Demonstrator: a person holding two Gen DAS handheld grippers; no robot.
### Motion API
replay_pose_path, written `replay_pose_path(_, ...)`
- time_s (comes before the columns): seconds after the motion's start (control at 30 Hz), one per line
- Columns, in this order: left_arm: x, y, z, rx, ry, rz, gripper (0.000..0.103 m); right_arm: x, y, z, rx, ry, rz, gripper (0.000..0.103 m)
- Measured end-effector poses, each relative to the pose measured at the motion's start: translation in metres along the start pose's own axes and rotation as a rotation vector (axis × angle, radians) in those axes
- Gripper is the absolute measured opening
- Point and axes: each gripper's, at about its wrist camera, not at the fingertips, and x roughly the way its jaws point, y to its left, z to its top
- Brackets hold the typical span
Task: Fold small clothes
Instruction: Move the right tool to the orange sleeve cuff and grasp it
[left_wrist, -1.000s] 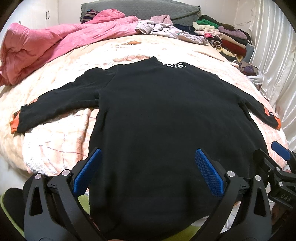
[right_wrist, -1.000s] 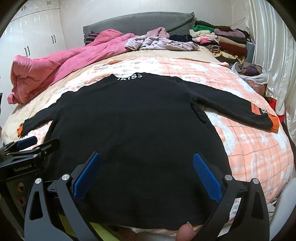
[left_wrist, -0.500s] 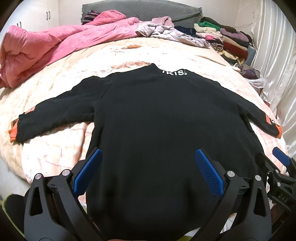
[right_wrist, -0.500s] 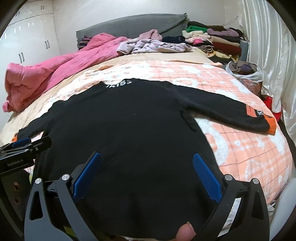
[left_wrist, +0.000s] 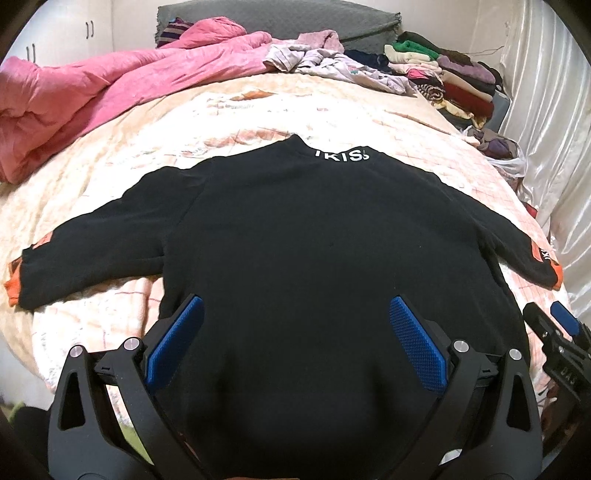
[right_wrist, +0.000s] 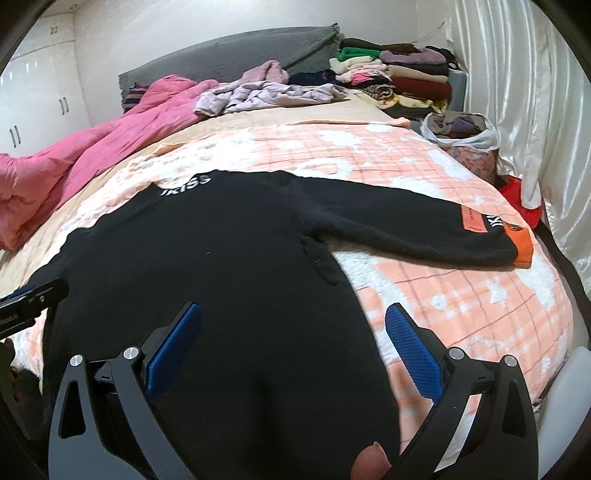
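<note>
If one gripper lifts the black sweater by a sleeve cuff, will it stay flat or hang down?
The black sweater would probably hang limp: it lies soft and flat, following the curve of the quilted bedspread. Its knit looks thick, so it may feel fairly heavy and drag on the quilt. The orange cuff seems ribbed, so it likely grips well and should not slip.

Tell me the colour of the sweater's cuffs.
Orange cuffs on a black sweater, clearest in the right wrist view.
</note>
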Motion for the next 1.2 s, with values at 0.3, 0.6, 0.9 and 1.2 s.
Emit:
replay_pose_path(0.3, 0.023, -0.004, 0.010, 0.017, 0.028, -0.009, 0.094, 0.018, -0.036, 0.014, 0.080, 0.008, -0.061, 0.099)
replay_pose_path(0.6, 0.053, -0.013, 0.025, 0.064, 0.090, -0.040, 0.094, 0.032, -0.091, 0.027, 0.204, 0.025, -0.124, 0.099)
replay_pose_path(0.9, 0.073, -0.020, 0.052, 0.082, 0.102, -0.049, 0.094, 0.044, -0.148, 0.036, 0.353, 0.019, -0.158, 0.099)
replay_pose_path(1.2, 0.092, -0.012, 0.072, 0.062, 0.113, -0.046, 0.094, 0.062, -0.208, 0.041, 0.483, 0.031, -0.248, 0.099)
